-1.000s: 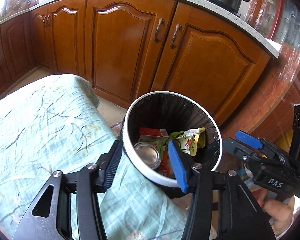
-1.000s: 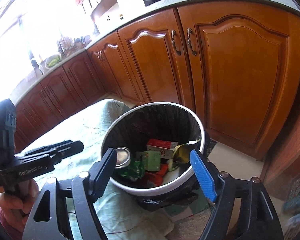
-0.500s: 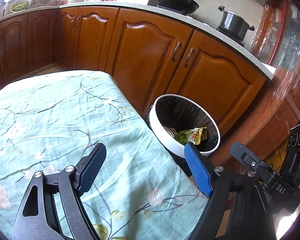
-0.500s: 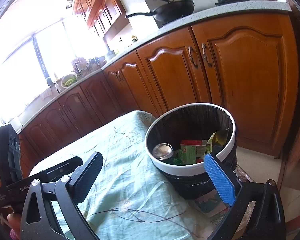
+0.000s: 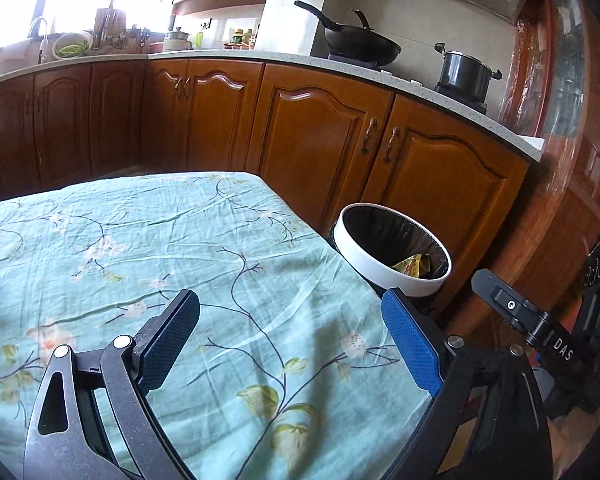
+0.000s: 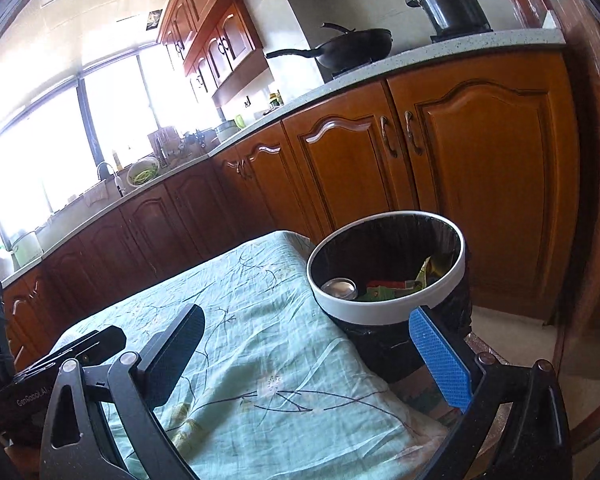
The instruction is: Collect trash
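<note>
A white-rimmed trash bin [image 5: 364, 254] with a black liner stands on the floor at the table's far right corner; it also shows in the right wrist view [image 6: 384, 309]. Inside it lie a metal can [image 6: 341, 289], a yellow wrapper [image 5: 411, 266] and red and green packets [image 6: 384, 288]. My left gripper [image 5: 290, 336] is open and empty above the green floral tablecloth [image 5: 140, 248]. My right gripper [image 6: 304, 354] is open and empty over the table's right edge, short of the bin. No loose trash shows on the cloth.
Wooden cabinets [image 5: 320, 148] run behind the table and bin. A wok [image 5: 356, 44] and a pot [image 5: 466, 70] sit on the counter. The other gripper shows at the right edge [image 5: 540, 332] and at the left edge [image 6: 60, 364].
Both grippers have drawn back and up from over the bin. The views now take in the tablecloth and counter, and the bin sits farther off.
</note>
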{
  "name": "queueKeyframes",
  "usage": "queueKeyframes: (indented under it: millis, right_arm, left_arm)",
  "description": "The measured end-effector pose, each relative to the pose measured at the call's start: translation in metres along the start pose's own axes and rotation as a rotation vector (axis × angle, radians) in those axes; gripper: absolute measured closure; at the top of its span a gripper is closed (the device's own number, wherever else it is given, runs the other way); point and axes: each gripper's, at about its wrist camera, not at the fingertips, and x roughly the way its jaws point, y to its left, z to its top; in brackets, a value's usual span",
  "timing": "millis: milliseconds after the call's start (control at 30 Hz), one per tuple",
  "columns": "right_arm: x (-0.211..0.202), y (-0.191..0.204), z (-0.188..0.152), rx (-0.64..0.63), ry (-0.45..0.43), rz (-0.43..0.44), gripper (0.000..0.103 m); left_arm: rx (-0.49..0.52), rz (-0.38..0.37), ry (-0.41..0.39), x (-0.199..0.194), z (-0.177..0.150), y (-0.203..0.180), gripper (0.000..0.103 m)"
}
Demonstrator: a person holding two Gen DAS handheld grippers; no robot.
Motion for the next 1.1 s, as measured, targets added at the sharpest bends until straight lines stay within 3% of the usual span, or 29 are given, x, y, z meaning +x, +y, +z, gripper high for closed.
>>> queueKeyframes:
  millis: [200,600,1100]
  right_arm:
    - [-0.025,0.015,-0.001,-0.077,-0.125,-0.055,0.0]
    - [-0.011,0.02,-0.034,-0.13,-0.08,-0.043,0.0]
    - [-0.009,0.01,-0.039,-0.112,-0.063,-0.043,0.0]
  left_arm:
    - [0.035,0.066,-0.109,-0.031,-0.003,-0.004,0.0]
    - [0.066,0.208,-0.123,-0.037,-0.033,-0.001,0.0]
    - [0.08,0.257,-0.164,-0.047,-0.042,-0.005,0.0]
